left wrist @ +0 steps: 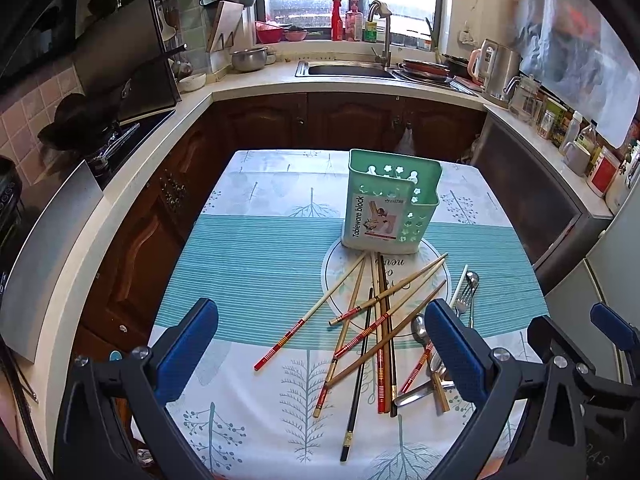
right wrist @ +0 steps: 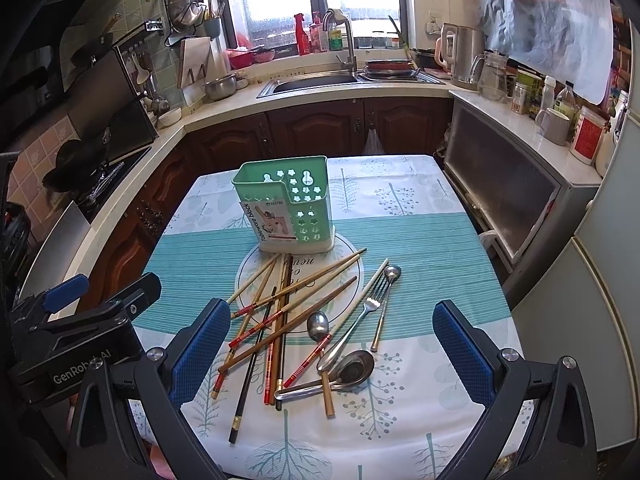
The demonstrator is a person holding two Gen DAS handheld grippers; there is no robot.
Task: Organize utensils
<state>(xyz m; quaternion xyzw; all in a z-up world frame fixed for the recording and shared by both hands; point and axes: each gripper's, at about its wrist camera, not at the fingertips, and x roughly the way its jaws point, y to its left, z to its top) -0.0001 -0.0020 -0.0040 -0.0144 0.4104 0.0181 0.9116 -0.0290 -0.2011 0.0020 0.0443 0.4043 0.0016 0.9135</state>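
A green utensil holder (left wrist: 390,200) (right wrist: 290,208) labelled "Tableware block" stands upright on a round placemat (left wrist: 434,276) (right wrist: 244,270) mid-table. In front of it lies a loose heap of chopsticks (left wrist: 368,332) (right wrist: 280,320), wooden, black and red-ended. To their right lie spoons (right wrist: 352,366) (left wrist: 419,330) and a fork (right wrist: 370,306) (left wrist: 464,300). My left gripper (left wrist: 320,356) hovers open over the near side of the heap, holding nothing. Wide open too, my right gripper (right wrist: 330,356) hangs above the spoons and chopstick ends, its fingers (right wrist: 464,354) apart from everything.
The table (left wrist: 248,264) carries a teal and white tree-print cloth. Around it run kitchen counters (left wrist: 256,80) with a sink (left wrist: 348,69), a stove (left wrist: 104,140) on the left, and jars and a kettle (right wrist: 464,56) on the right. The left gripper's body (right wrist: 80,320) shows at the right view's left.
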